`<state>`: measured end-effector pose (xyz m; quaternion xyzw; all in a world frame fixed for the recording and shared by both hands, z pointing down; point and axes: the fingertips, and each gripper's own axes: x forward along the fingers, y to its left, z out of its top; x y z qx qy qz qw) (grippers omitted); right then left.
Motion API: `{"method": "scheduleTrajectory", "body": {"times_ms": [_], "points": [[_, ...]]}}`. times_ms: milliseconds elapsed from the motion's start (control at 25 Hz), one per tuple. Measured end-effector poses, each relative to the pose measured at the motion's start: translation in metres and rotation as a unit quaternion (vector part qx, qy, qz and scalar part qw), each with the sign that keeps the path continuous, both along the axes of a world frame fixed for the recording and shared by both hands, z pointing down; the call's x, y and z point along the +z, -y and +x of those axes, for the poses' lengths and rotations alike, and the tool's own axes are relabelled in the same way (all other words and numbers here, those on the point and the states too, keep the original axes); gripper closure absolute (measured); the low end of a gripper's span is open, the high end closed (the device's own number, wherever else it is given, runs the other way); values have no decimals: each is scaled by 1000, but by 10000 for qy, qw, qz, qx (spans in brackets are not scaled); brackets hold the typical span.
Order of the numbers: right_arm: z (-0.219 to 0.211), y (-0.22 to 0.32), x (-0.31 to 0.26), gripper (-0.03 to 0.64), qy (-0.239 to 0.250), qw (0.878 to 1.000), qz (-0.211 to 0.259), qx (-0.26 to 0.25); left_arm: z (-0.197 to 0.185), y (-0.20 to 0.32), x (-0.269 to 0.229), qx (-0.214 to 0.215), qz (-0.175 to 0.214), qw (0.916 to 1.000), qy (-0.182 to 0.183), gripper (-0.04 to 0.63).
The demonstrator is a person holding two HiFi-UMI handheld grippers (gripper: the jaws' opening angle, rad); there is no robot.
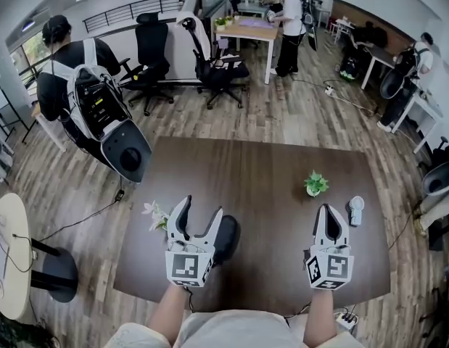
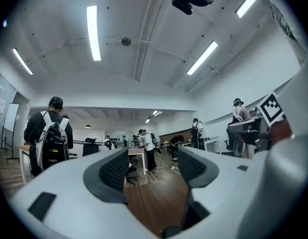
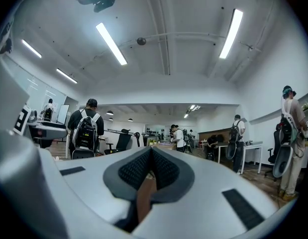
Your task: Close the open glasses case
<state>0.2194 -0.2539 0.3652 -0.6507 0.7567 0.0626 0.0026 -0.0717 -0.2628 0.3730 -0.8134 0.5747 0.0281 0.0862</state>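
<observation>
head view: a dark brown bench [image 1: 268, 165] carries a small potted plant [image 1: 315, 183], the landmark for each place below.
glasses case [image 1: 228, 236]: dark and rounded, on the bench well left of the potted plant and nearer the person. it lies just beside the left tool's right jaw, which covers part of it, and whether its lid is up or down cannot be told.
left tool [image 1: 201, 207]: left of the potted plant, nearer the person. its jaws are spread wide, and in the left gripper view the left tool [image 2: 154, 159] has only bench and room between them.
right tool [image 1: 331, 210]: just nearer the person than the potted plant. in the right gripper view the right tool [image 3: 151, 166] has its pads pressed together on nothing.
other things: a white flower sprig [image 1: 153, 212] lies far left of the potted plant.
handling: probably light, hard-shelled and smooth, so it may slide if pushed from 1 side, and a sprung hinge may snap it shut.
where to hold: likely steady the base on its long sides with 1 tool, then press the lid near its front edge, opposite the hinge.
</observation>
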Motion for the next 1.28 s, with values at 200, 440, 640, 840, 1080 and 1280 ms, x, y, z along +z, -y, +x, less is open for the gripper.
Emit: {"method": "scheduleTrajectory", "body": {"times_ms": [200, 440, 640, 840, 1080, 1280], "points": [[-2, -1, 0, 615, -2, 10000, -11, 2, -1, -1, -1, 3, -29, 10000, -66, 311], [-2, -2, 2, 617, 15, 10000, -25, -8, -3, -2, -3, -87, 9, 9998, -169, 421], [-6, -2, 2, 615, 4, 10000, -22, -27, -16, 3, 5, -476, -168, 9986, -180, 579], [-5, -3, 2, 615, 15, 10000, -27, -20, -23, 3, 7, -570, -253, 9975, -345, 594], [-5, -1, 3, 615, 4, 10000, -46, -28, -23, 1, 6, -618, -259, 9975, -237, 592], [-6, -2, 5, 617, 1, 10000, -56, -52, -21, 0, 6, -641, -205, 9976, -153, 592]]}}
